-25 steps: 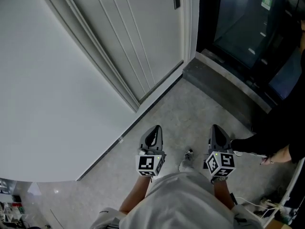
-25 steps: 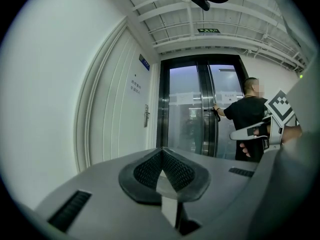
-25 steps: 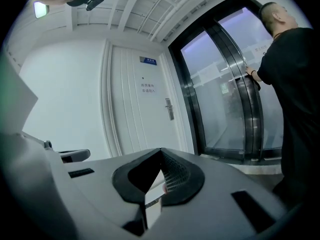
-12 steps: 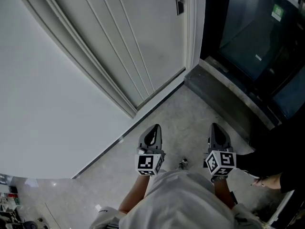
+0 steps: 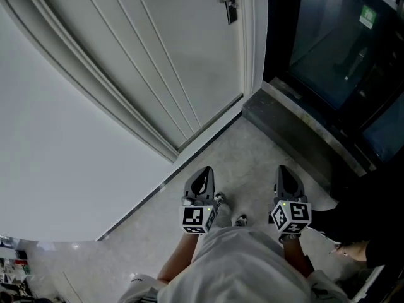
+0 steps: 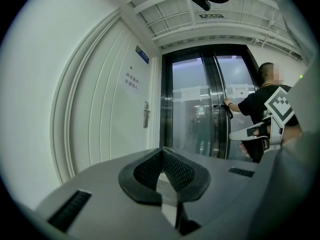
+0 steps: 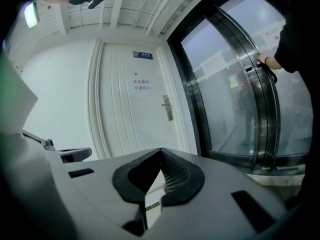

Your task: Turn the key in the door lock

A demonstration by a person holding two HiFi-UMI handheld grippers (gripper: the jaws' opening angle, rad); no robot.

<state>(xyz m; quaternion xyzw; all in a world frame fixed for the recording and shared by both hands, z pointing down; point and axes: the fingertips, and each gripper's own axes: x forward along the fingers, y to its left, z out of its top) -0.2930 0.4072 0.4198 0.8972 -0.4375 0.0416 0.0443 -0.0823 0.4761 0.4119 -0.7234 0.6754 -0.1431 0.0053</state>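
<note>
A white panelled door [image 5: 183, 55] stands ahead, with its metal handle and lock plate [image 5: 228, 2] at the top of the head view. That handle [image 6: 146, 115] also shows far off in the left gripper view, and small in the right gripper view [image 7: 167, 107]. No key can be made out at this distance. My left gripper [image 5: 202, 180] and right gripper [image 5: 287, 180] are held side by side over the floor, well short of the door. Both point level towards it. Each has its jaws shut with nothing between them.
A curved white wall [image 5: 57, 137] runs along the left. Right of the door, a dark glass door [image 5: 341, 49] stands above a dark threshold step [image 5: 297, 131]. A person in black [image 6: 260, 114] stands at the right with a hand on its bar.
The view has slid forward over the floor towards the door. Both grippers keep their places side by side and stay shut. The person's hand at the right edge has dropped lower in frame.
</note>
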